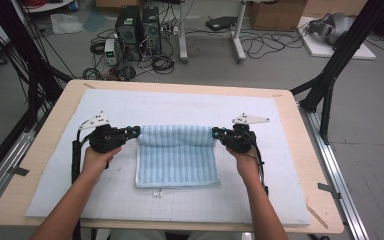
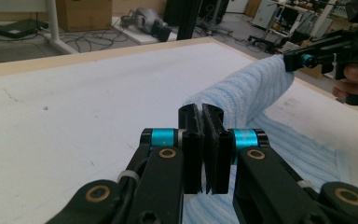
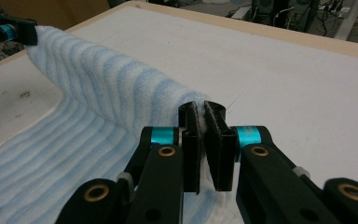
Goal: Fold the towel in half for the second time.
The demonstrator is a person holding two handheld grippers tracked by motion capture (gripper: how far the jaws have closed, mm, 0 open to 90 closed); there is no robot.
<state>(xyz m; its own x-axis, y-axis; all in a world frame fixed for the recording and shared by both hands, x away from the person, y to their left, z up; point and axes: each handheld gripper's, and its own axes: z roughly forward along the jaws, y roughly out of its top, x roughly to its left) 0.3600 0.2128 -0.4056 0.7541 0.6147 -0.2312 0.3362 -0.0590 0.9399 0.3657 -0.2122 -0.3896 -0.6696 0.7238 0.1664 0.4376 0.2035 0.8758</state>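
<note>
Your left gripper [image 1: 136, 132] was clamped on the left end of the towel's [image 1: 176, 160] raised far edge. The towel lay on the middle of the white mat [image 1: 170, 105], its far edge lifted. Your right gripper [image 1: 216, 133] pinched the right end.

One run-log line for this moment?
left tongs: shut on towel | right tongs: shut on towel | far edge lifted, folding toward person | mat: under towel
</note>
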